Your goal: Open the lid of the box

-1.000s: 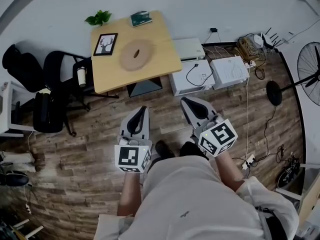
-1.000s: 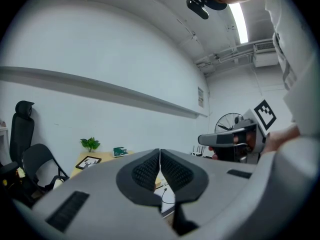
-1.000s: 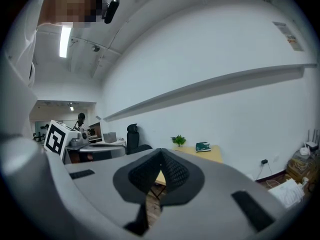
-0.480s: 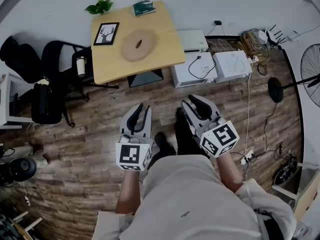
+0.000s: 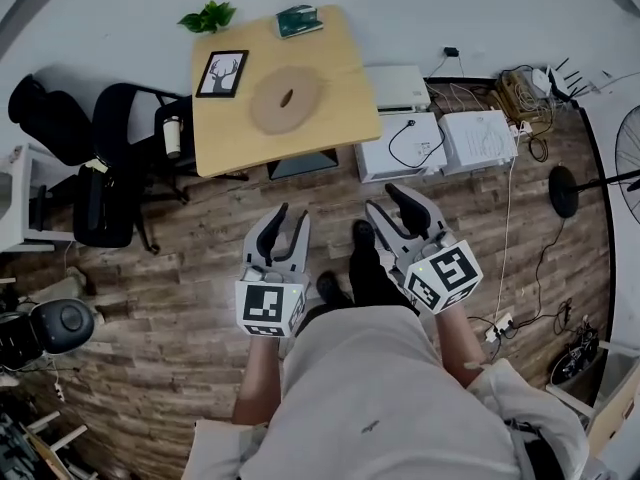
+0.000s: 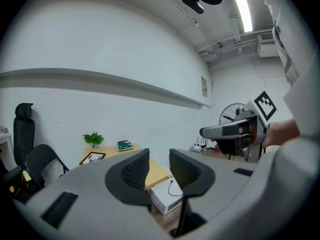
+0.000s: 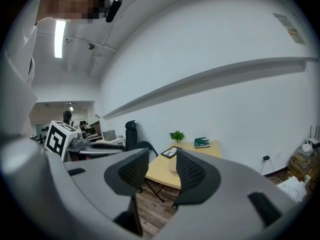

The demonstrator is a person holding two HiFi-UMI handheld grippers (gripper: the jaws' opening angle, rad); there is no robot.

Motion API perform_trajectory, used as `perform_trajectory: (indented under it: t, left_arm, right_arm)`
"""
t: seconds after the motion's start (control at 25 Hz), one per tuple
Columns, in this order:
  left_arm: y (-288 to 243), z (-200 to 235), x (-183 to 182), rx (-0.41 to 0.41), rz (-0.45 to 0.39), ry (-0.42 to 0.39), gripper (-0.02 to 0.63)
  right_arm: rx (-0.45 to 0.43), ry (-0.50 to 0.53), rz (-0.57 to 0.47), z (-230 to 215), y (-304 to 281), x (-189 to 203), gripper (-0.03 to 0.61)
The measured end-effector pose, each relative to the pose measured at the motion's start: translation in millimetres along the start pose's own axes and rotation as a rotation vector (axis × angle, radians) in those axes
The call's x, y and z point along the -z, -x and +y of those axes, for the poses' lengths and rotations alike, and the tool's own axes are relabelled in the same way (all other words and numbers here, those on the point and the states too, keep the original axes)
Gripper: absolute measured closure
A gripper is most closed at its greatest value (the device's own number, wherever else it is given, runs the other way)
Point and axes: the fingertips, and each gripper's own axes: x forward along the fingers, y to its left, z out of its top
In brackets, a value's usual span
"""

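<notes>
Left tool [image 5: 286, 220], right tool [image 5: 387, 202], just opening, empty

You have no words, brand names or numbers here that can be read. The left marker cube [image 5: 268, 310], at 7 o'clock in the head view, carries only a black-and-white square code pattern, no letters, and the right marker cube [image 5: 446, 276] at 4 o'clock carries another. A small notice [image 6: 204, 86] hangs on the wall [image 6: 100, 44] at 2 o'clock in the left gripper view; its print is too small to read. The green book [image 5: 300, 20] on the counter [image 5: 240, 133], at 12 o'clock in the head view, shows pale cover marks that you cannot make out.
</notes>
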Motion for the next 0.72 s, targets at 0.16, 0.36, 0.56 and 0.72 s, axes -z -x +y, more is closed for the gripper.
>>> perform_trajectory:
  t: [0.16, 0.36, 0.56, 0.72]
  left_arm:
    - [-23.3, 3.3, -15.9, -0.004, -0.001, -0.026, 0.491]
    - [-58.2, 8.8, -29.4, -0.008, 0.009, -0.04, 0.489]
    - [-94.0, 8.7, -34.3, -0.021, 0.028, -0.033, 0.488]
    - [-123.4, 9.3, -39.1, -0.043, 0.046, -0.032, 0.488]
  right_arm:
    - [-0.018, 0.0, -0.011, -18.6, -17.3, -15.8, 0.423]
    - [-0.042, 0.005, -0.028, -47.7, -41.8, -32.8, 0.419]
    - [-0.067, 0.014, -0.005, -79.1, -59.9, -41.7, 0.416]
    - [-0.097, 0.019, 0.011, -105.6, -75.4, -46.5, 0.416]
